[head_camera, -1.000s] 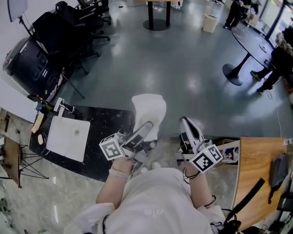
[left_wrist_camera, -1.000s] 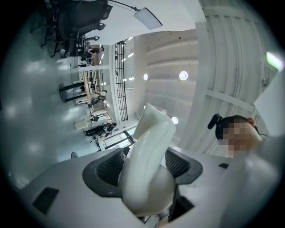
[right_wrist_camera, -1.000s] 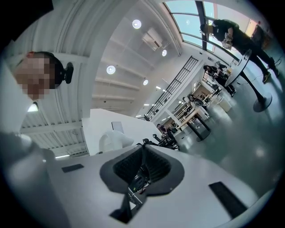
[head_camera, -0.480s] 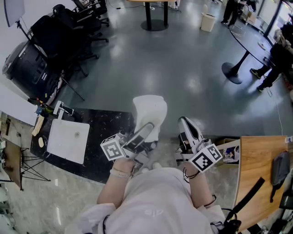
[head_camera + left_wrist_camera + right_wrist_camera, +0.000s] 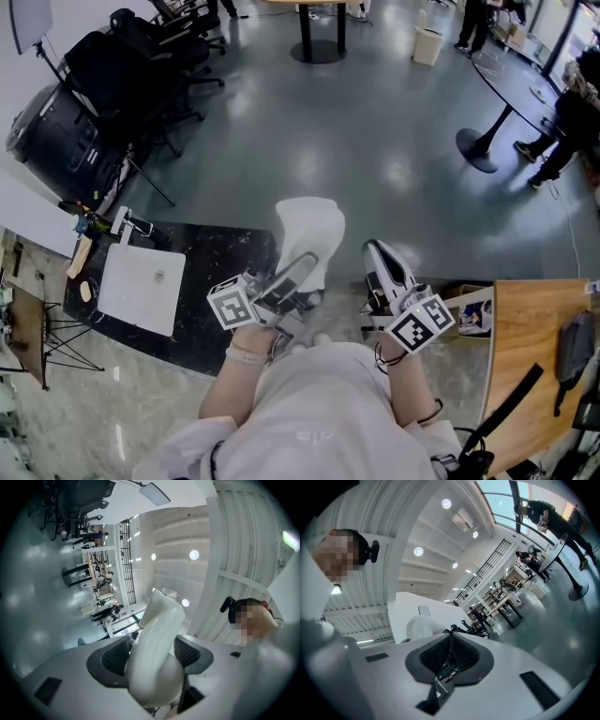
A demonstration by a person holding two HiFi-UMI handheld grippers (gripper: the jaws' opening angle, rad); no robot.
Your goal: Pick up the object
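Note:
A white, curved, smooth plastic object [image 5: 311, 228] is held up in front of me, above the grey floor. My left gripper [image 5: 292, 274] is shut on its lower end. In the left gripper view the object [image 5: 159, 634] fills the gap between the two dark pads and rises past them. My right gripper [image 5: 379, 259] is to the right of it at about the same height, apart from the object. In the right gripper view its pads [image 5: 461, 656] meet with nothing between them, and the white object [image 5: 423, 626] shows beyond at the left.
A black counter [image 5: 220, 253] with a white sink [image 5: 139, 283] lies at lower left. A wooden table [image 5: 530, 347] is at the right, and black office chairs [image 5: 141, 56] at upper left. A round pedestal table [image 5: 511, 89] and a standing person [image 5: 562, 127] are at upper right.
The left gripper and the white object have drifted slightly to the right. The right gripper has hardly moved.

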